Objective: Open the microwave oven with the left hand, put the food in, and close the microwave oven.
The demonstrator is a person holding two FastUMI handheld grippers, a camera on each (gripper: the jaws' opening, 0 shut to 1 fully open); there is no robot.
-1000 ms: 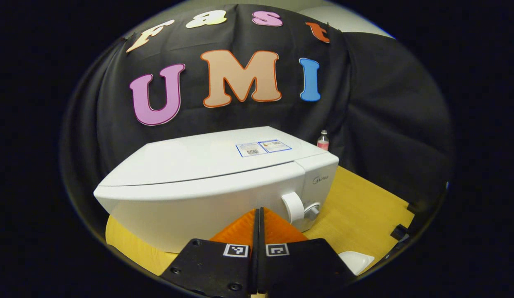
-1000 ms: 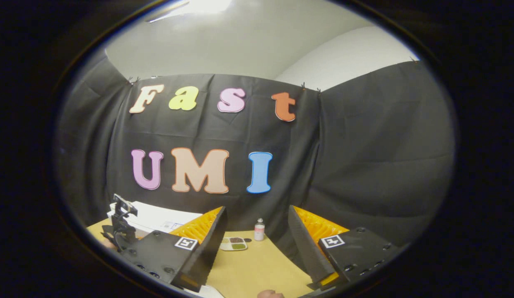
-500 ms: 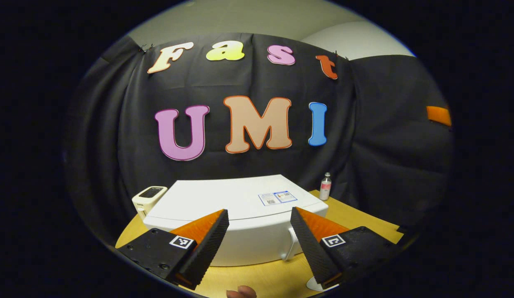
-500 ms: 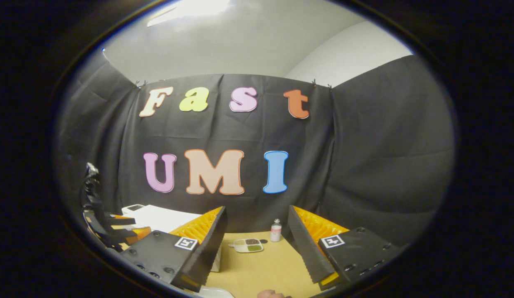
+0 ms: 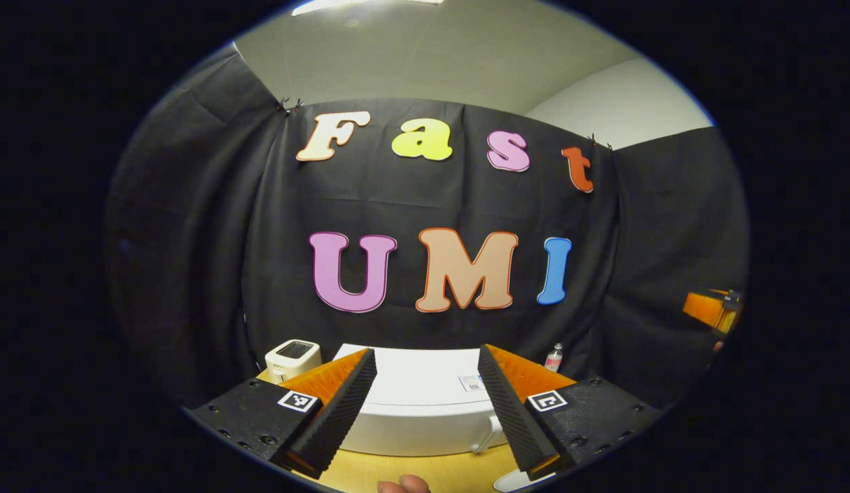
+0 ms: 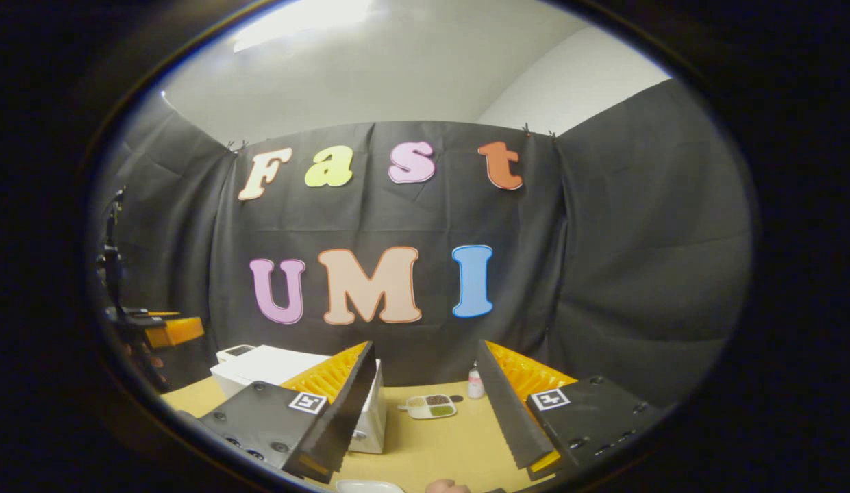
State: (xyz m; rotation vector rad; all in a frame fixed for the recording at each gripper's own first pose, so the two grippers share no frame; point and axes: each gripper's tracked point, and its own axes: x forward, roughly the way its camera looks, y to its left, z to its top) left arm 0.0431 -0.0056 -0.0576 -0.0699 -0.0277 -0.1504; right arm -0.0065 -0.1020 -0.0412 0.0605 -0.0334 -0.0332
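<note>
The white microwave (image 5: 425, 404) stands on the wooden table with its door closed and its handle (image 5: 492, 434) at the right of the front. My left gripper (image 5: 426, 356) is open, held back from and above the microwave, with nothing between its fingers. In the right gripper view the microwave (image 6: 288, 366) sits at the left, and a small divided dish of food (image 6: 431, 406) lies on the table (image 6: 431, 445) beyond it. My right gripper (image 6: 426, 352) is open and empty. The left gripper (image 6: 168, 330) hangs raised at the far left of that view.
A small white toaster-like appliance (image 5: 293, 357) stands left of the microwave. A little bottle (image 5: 553, 357) stands by the back cloth. The rim of a white dish (image 5: 527, 481) shows at the near table edge. A fingertip (image 5: 404, 485) pokes in at the bottom.
My left gripper has gone from shut to open and has drawn back and up from the microwave front. The right gripper stayed open and drew back, so more of the table shows.
</note>
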